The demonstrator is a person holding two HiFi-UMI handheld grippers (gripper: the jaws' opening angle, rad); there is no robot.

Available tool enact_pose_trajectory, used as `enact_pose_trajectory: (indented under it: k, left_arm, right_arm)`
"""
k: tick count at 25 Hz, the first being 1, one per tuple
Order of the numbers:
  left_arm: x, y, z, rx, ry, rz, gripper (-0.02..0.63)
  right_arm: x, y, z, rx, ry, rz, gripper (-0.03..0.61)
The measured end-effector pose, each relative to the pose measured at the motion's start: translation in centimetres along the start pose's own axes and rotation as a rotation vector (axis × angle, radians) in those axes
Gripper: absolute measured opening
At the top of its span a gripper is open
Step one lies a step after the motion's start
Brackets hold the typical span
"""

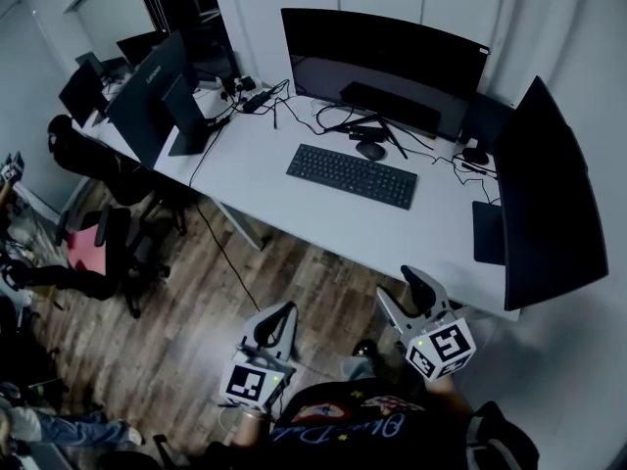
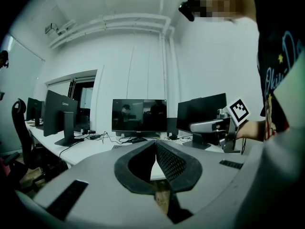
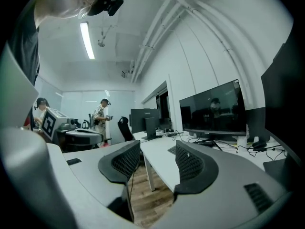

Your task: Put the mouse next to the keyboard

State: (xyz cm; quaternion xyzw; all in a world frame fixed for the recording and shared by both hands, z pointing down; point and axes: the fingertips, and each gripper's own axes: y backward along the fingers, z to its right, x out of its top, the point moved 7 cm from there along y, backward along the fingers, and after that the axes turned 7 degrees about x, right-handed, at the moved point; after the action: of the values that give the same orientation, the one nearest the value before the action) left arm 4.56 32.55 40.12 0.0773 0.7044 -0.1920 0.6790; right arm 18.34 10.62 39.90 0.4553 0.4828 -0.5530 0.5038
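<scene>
Office: long white desk (image 1: 257,169) at 12 o'clock, monitors (image 1: 382,67) in row on it, keyboard (image 1: 351,175), cables (image 1: 312,112); swivel chairs (image 1: 106,235) at 9 o'clock; wood floor (image 1: 196,311).

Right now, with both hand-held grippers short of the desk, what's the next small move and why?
Probably bring the right hand-held gripper forward over the desk toward the mouse. Its jaws stand apart and empty, while the left hand-held gripper is shut. The mouse lies behind the keyboard, by the stand of the middle monitor.
</scene>
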Motion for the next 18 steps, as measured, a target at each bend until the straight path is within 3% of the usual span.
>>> enact_pose_trajectory:
  k: [10,18]
  left_arm:
    - [1.4,-8.2,1.4,-0.010,-0.011,0.015,0.003]
    - [2.4,-13.1,2.3,-0.053,-0.032,0.019,0.003]
  right_arm:
    - [1.1,-0.7,8.0,-0.024,0.014,0.021,0.199]
    - [1.5,-1.5,11.9,-0.054,0.047,0.010,0.199]
